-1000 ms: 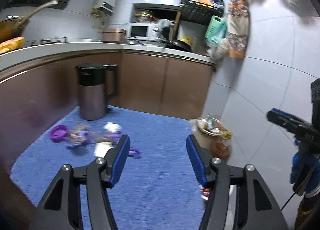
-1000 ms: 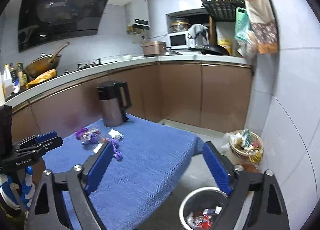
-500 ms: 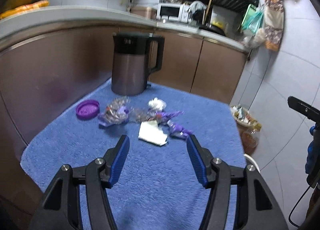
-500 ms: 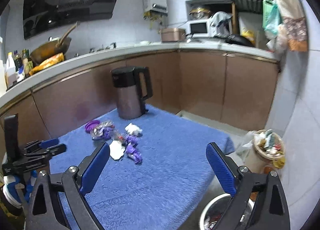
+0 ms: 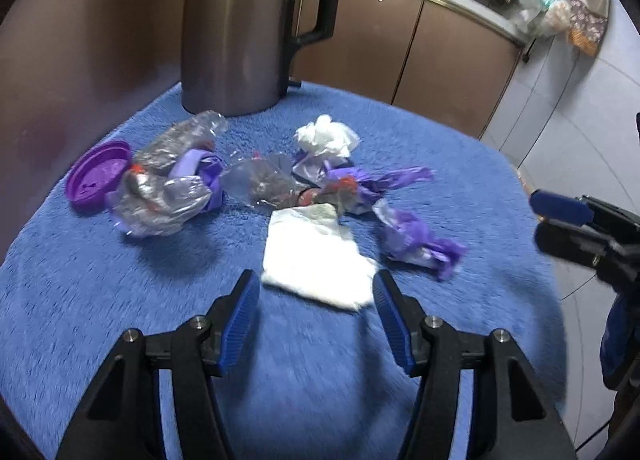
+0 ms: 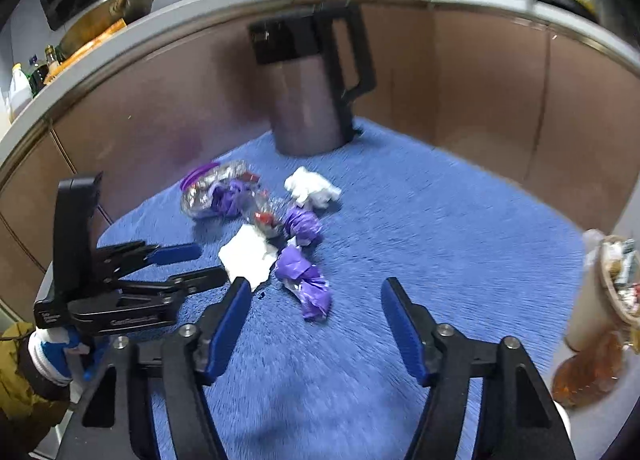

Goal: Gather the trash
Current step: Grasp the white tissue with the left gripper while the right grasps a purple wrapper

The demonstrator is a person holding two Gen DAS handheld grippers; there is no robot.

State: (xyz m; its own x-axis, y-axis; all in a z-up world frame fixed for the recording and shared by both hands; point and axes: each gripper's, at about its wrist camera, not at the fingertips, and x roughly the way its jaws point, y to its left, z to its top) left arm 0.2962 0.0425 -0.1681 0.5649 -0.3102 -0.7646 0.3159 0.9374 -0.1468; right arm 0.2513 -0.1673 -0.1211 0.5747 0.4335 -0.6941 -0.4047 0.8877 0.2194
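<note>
Left gripper [image 5: 316, 292], jaws apart, hovers near flat white tissue [image 5: 316, 264].

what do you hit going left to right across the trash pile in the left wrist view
purple lid → crumpled clear plastic wrapper → flat white napkin → purple wrapper → right gripper at the right edge

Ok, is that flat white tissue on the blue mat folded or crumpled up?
Folded. The flat white tissue lies as a smooth, squared sheet on the blue mat, unlike the balled-up white tissue near the kettle.
</note>
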